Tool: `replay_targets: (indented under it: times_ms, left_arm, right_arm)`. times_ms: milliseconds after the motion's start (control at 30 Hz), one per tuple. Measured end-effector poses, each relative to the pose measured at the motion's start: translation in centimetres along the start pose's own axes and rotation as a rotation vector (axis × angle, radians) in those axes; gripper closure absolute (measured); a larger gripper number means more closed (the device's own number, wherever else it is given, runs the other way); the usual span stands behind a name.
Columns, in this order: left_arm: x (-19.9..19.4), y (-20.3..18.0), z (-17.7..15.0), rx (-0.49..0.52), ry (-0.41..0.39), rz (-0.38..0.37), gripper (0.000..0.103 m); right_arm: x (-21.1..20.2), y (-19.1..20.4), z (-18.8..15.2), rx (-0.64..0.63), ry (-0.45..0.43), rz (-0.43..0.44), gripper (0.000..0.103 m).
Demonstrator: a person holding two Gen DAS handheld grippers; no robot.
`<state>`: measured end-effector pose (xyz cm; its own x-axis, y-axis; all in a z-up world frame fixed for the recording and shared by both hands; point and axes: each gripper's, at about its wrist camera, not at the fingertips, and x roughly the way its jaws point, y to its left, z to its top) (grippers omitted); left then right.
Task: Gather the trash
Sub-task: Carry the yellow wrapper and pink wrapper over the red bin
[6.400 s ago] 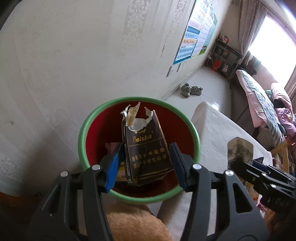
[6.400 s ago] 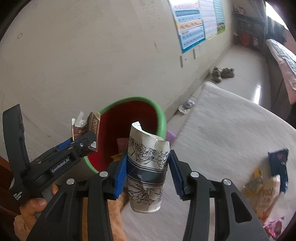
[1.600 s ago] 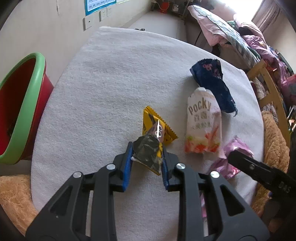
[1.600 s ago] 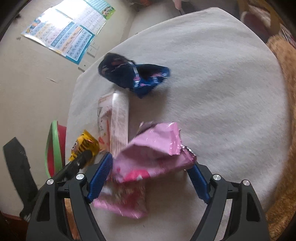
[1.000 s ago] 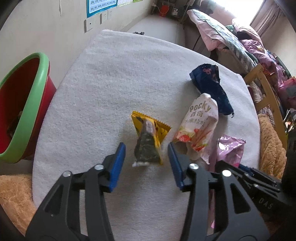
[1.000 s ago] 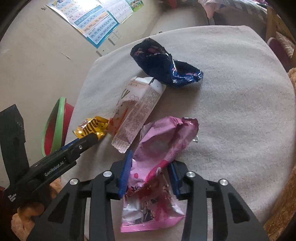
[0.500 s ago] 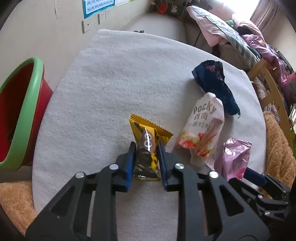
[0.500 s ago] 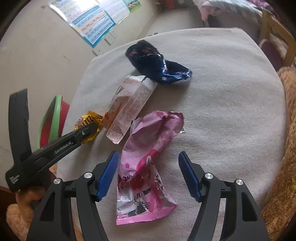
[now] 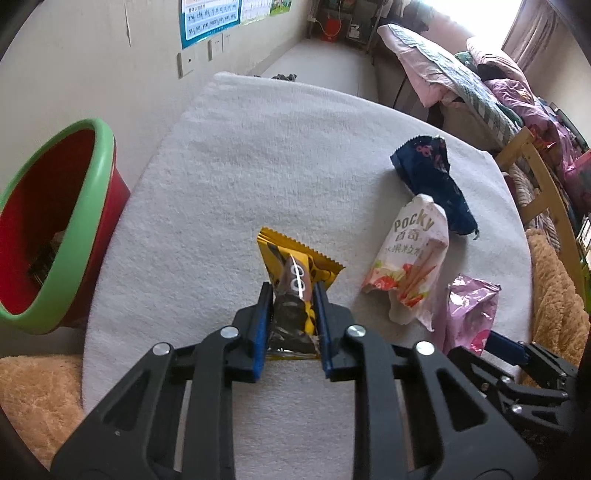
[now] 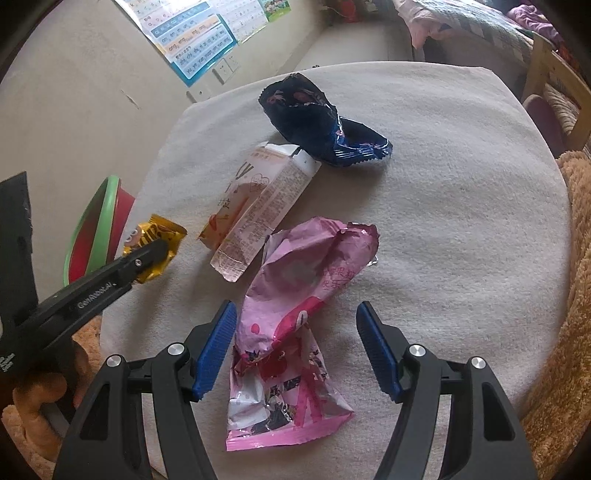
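Both views looked forward and steeply down along their own black fingers onto the same white cloth-covered table (image 9: 280, 155), from close above it; the left wrist camera sat near the table's near edge, facing the far wall, with the red bin (image 9: 55, 229) at its left margin; the right wrist camera sat to the right of it, angled leftward. Shared ground was the yellow wrapper (image 9: 295, 269) (image 10: 155, 243), the Pocky packet (image 9: 413, 258) (image 10: 258, 206), the dark blue wrapper (image 9: 432, 177) (image 10: 317, 122), the pink wrapper (image 9: 469, 314) (image 10: 295, 314) and the bin (image 10: 96, 236); each view also caught the other gripper at its margin.

A blue poster (image 9: 208, 16) hangs on my wall, upper left. Upper right, I see a bed (image 9: 454, 79). A wooden chair (image 9: 546, 195) stands at right.
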<state>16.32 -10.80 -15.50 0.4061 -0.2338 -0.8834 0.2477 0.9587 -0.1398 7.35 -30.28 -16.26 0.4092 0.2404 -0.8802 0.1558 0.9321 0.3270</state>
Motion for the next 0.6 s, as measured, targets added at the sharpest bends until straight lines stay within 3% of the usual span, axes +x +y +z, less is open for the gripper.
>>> replay_targets:
  times_ms: [200,367,600]
  left_arm:
    - [-0.4,-0.1,0.0,0.004,-0.01,-0.001,0.081]
    - [-0.6,0.1,-0.2,-0.001,-0.007,-0.003,0.081]
    - [-1.0,0.7,-0.2,-0.022,-0.013,-0.004,0.081]
  right_arm:
    - [0.3,0.6,-0.1,-0.026,-0.003,-0.008,0.043]
    - [0.8,0.9,-0.2,-0.029,0.021,0.031,0.068]
    - [-0.3,0.6,0.0,-0.004,-0.034,0.039,0.077]
